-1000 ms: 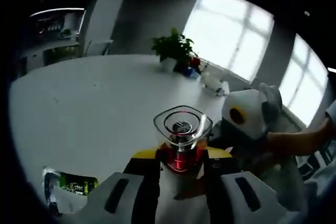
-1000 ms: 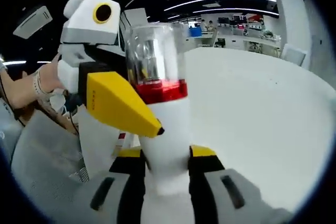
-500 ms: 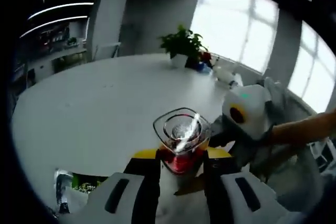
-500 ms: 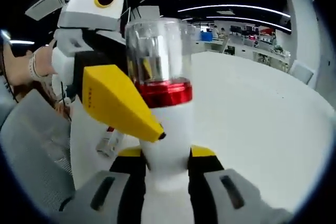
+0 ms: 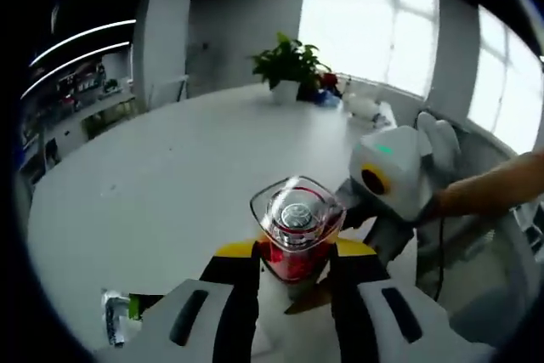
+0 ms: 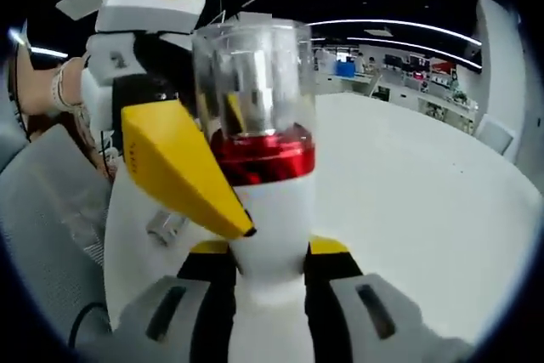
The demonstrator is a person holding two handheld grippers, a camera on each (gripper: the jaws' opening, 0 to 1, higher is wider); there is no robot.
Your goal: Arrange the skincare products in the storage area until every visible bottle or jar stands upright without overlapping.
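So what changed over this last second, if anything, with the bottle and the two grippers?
No grip changed. Both grippers stay clamped on the white bottle with its red collar and clear cap: right gripper on the body, left gripper near the collar. Both views shifted with the hands, and whether the bottle itself moved cannot be told. The potted plant stays on the white table.

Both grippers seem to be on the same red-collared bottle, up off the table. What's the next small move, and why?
Probably lower the bottle upright onto a bare part of the white table, then open one gripper. The right gripper clamps its white body and the left gripper pinches near the red collar under the clear cap, so it hangs above the table, not yet standing.
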